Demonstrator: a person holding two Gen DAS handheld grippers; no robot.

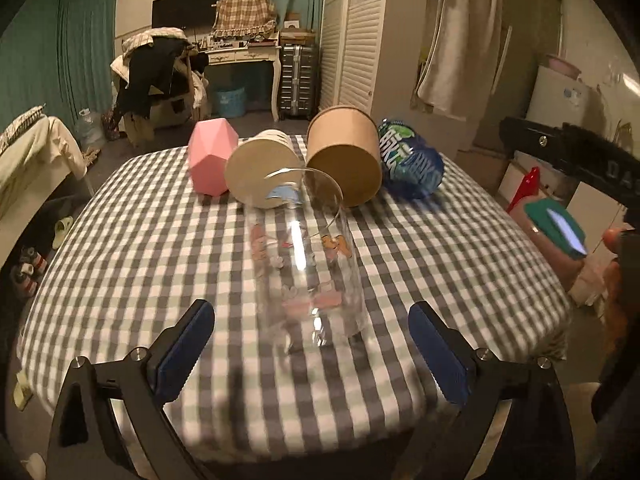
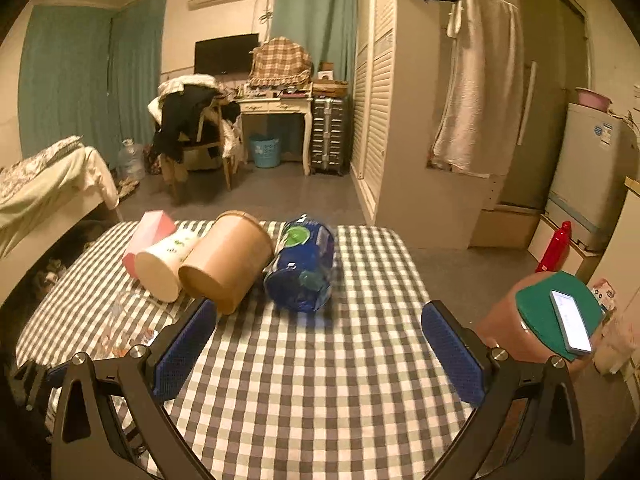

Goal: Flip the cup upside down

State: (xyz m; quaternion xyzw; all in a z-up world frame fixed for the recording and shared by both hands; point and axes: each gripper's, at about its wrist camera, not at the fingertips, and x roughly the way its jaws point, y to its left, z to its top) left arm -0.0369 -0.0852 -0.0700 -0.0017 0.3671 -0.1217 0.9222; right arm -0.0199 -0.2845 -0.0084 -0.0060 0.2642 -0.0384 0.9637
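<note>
A clear glass cup (image 1: 308,264) with cartoon prints lies on its side on the checked tablecloth (image 1: 140,240), mouth facing away from me. My left gripper (image 1: 310,348) is open, its blue pads on either side of the cup's base without touching it. The cup shows faintly at the left in the right wrist view (image 2: 128,324). My right gripper (image 2: 320,344) is open and empty over the tablecloth (image 2: 320,400), to the right of the cup.
Lying at the table's far side are a pink faceted cup (image 1: 212,160), a white paper cup (image 1: 262,174), a brown paper tub (image 1: 346,156) and a blue plastic package (image 1: 412,164). A pink stool with a green pad and a phone (image 2: 568,320) stands right of the table.
</note>
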